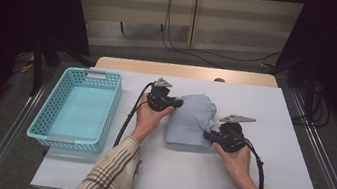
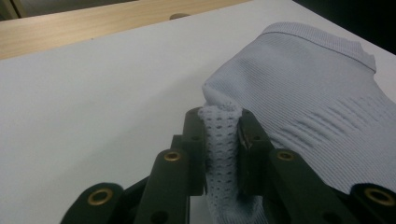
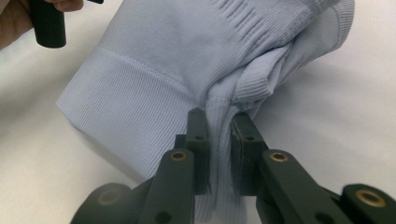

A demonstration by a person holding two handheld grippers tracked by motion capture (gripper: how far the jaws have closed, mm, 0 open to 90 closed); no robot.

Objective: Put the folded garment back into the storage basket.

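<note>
Pale blue garment [image 1: 192, 121] lies bunched mid-tabletop [image 1: 243, 186], right of the turquoise basket [image 1: 47, 112], which holds nothing. Left gripper [image 2: 223, 140] jaws pinch its mesh edge; right gripper [image 3: 219, 140] jaws pinch a ribbed fold. Judgement: both grasps made; folding or binning not yet done.

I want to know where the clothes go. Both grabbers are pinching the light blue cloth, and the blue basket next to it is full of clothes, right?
Not quite. Both the left gripper and the right gripper are pinching the light blue cloth, but the blue basket is empty. The high view shows its bare bottom with nothing inside.
</note>
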